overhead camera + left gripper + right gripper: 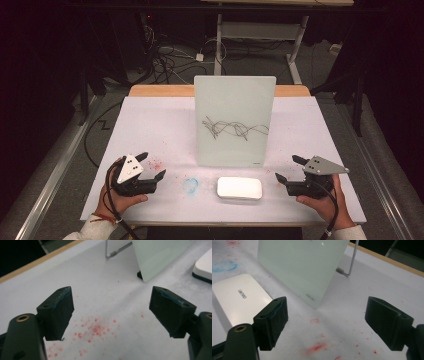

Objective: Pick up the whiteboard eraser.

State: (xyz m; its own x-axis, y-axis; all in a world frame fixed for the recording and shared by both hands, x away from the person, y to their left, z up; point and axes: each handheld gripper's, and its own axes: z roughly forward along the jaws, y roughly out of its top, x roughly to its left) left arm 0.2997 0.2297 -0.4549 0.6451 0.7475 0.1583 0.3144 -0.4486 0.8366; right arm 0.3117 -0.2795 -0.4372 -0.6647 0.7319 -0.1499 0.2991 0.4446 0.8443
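While both claws gape empty, the right claw (325,323) view reveals lettering on the white eraser (239,300) beside the glass board (302,267).

The worktop (150,125) is covered in a pale sheet, with a strip of bare wood (160,90) showing along its far edge. Red specks (156,164) are scattered near the near left corner, and more red smears (315,348) mark the sheet towards the near right corner. A faint blue ring (190,185) is drawn close to the near edge, left of the middle. Beyond the far edge, tangled cables (167,60) lie on the grey floor (320,65) beside the white legs of another table (295,47).
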